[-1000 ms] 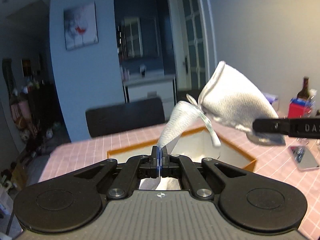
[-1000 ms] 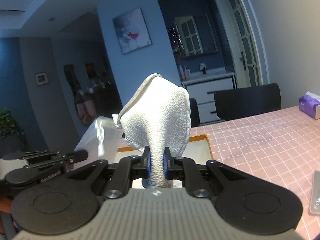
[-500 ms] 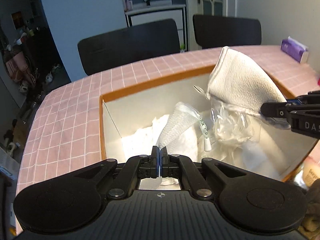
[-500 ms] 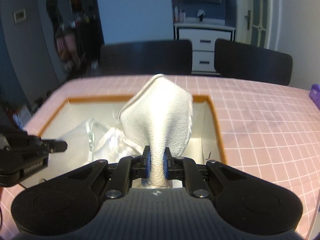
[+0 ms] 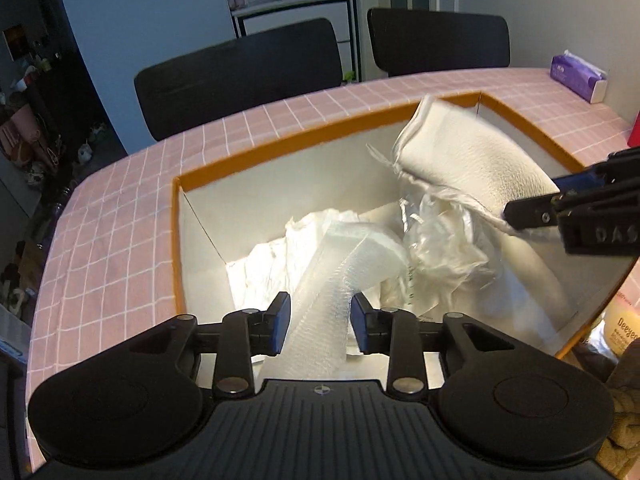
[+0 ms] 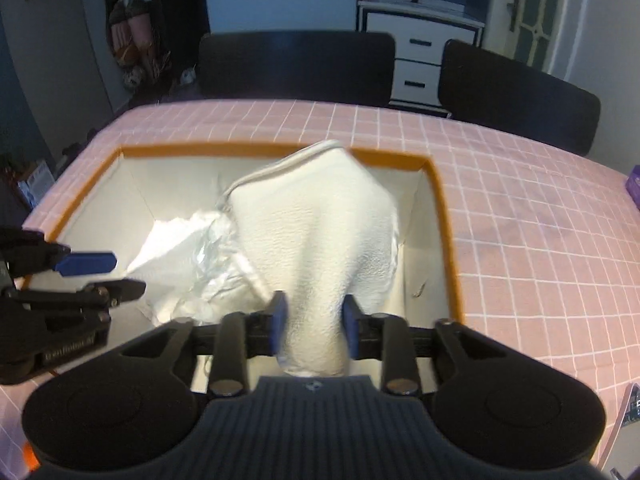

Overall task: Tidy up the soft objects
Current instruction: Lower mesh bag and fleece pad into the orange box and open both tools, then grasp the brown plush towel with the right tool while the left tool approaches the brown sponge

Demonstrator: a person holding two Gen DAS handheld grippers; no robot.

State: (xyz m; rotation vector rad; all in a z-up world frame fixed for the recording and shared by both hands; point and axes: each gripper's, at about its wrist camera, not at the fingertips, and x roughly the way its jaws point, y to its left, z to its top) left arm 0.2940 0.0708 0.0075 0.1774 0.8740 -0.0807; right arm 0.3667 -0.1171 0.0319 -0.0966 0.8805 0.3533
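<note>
Over the orange-rimmed box (image 5: 280, 148), we find the left gripper (image 5: 320, 322) spread apart around the bubble-wrap pouch (image 5: 340, 276) and the right gripper (image 6: 312, 324) apparently likewise releasing the white cloth (image 6: 320, 232) at twelve o'clock.

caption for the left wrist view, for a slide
Left gripper open around a bubble-wrap pouch over the orange-rimmed box, right gripper lowering a white towel in.
</note>
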